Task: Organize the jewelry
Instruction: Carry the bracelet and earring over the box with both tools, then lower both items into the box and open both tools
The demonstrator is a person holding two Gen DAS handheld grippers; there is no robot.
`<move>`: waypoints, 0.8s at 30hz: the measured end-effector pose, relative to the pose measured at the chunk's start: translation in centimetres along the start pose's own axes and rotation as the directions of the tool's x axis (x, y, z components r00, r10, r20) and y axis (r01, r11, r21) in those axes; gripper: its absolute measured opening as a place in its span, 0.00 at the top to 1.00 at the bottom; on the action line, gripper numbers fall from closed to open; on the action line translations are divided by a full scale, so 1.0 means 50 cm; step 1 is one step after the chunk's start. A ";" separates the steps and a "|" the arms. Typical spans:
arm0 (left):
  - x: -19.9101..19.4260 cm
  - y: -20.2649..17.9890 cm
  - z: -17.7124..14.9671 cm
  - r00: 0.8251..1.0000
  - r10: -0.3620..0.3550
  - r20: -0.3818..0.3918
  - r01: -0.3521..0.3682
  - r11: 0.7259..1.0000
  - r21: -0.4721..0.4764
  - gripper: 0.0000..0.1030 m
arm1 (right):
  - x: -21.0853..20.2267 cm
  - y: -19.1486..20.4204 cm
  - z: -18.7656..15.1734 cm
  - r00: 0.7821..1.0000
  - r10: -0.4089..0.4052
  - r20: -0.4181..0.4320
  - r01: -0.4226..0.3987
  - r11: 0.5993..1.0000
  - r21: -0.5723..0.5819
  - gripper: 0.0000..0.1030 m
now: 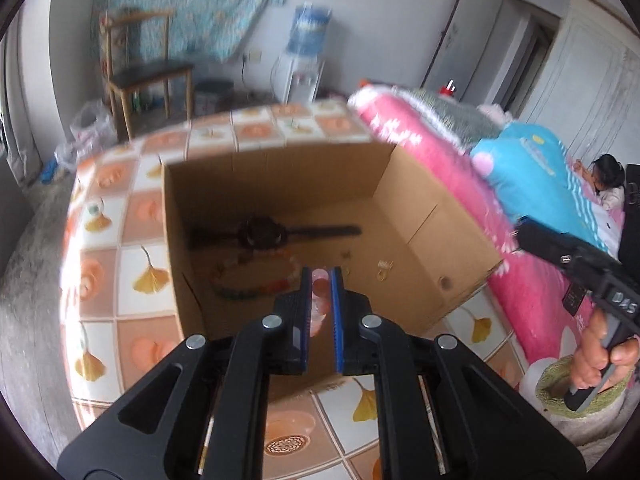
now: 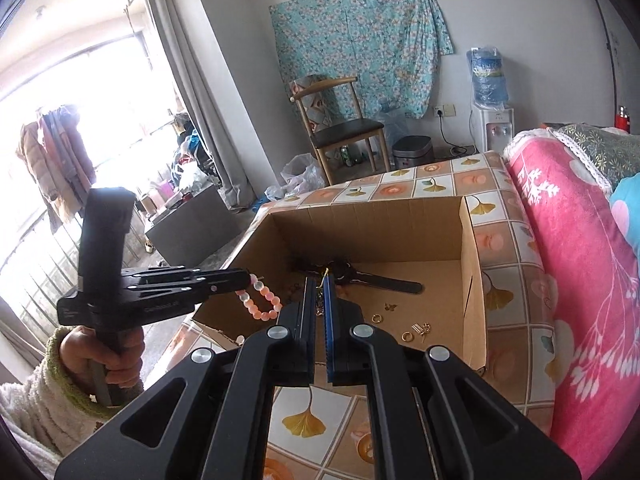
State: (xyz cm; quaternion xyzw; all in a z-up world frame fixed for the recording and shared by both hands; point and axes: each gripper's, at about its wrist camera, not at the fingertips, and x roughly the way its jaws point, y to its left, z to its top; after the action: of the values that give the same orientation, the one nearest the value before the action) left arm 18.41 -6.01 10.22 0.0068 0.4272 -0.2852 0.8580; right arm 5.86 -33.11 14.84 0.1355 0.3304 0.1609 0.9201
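Note:
An open cardboard box [image 1: 420,208] [image 2: 474,264] stands on the tiled tablecloth. On its floor lie a dark wristwatch [image 1: 260,234] [image 2: 376,280], a string of coloured beads [image 1: 256,290] and small gold rings [image 1: 382,276] [image 2: 408,336]. My left gripper [image 1: 320,280] [image 2: 248,278] hovers over the box's near left edge, shut on a pink bead bracelet [image 1: 319,286] [image 2: 260,300] that dangles from its tips. My right gripper [image 2: 318,280] is above the box's near side, shut on a thin gold chain [image 2: 320,306] hanging between its pads. The right gripper's housing [image 1: 580,268] shows at the far right of the left wrist view.
The table cloth [image 2: 308,420] has orange and ginkgo-leaf tiles. A pink blanket [image 2: 560,260] is heaped along the table's right side. A wooden chair [image 2: 340,128], a bin and a water dispenser [image 2: 490,112] stand by the far wall. A person's hand [image 2: 104,356] holds each handle.

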 end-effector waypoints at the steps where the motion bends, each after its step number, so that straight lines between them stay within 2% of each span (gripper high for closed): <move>1: 0.021 0.007 -0.002 1.000 0.003 -0.029 -0.003 1.000 -0.006 0.92 | 0.009 -0.008 0.001 1.000 -0.005 -0.009 0.005 1.000 0.006 0.96; 7: 0.089 0.023 -0.003 0.992 0.025 -0.128 -0.025 1.000 -0.001 0.91 | 0.041 -0.046 0.006 0.999 -0.026 -0.041 0.027 0.999 0.023 0.96; 10: 0.097 0.028 -0.003 0.988 0.049 -0.147 -0.049 0.999 0.004 0.80 | 0.059 -0.061 0.010 0.998 -0.025 -0.060 0.028 0.999 0.039 0.96; 15: 0.071 0.031 -0.003 0.992 0.058 -0.109 -0.059 0.998 -0.001 0.76 | 0.078 -0.069 0.011 0.996 0.002 -0.091 0.005 0.997 0.078 0.96; 20: 0.019 0.034 -0.015 0.996 0.083 -0.029 -0.083 0.996 -0.006 0.62 | 0.112 -0.085 0.015 0.987 0.042 -0.155 -0.024 0.993 0.116 0.96; 24: -0.026 0.033 -0.035 0.996 0.083 0.040 -0.082 0.996 -0.028 0.54 | 0.145 -0.088 0.014 0.971 0.060 -0.233 -0.029 0.991 0.134 0.96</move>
State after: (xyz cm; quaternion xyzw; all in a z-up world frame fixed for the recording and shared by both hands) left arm 17.34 -3.55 9.71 0.0075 0.4125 -0.2439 0.8777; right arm 12.53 -34.44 9.71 0.1821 0.4442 0.1748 0.8596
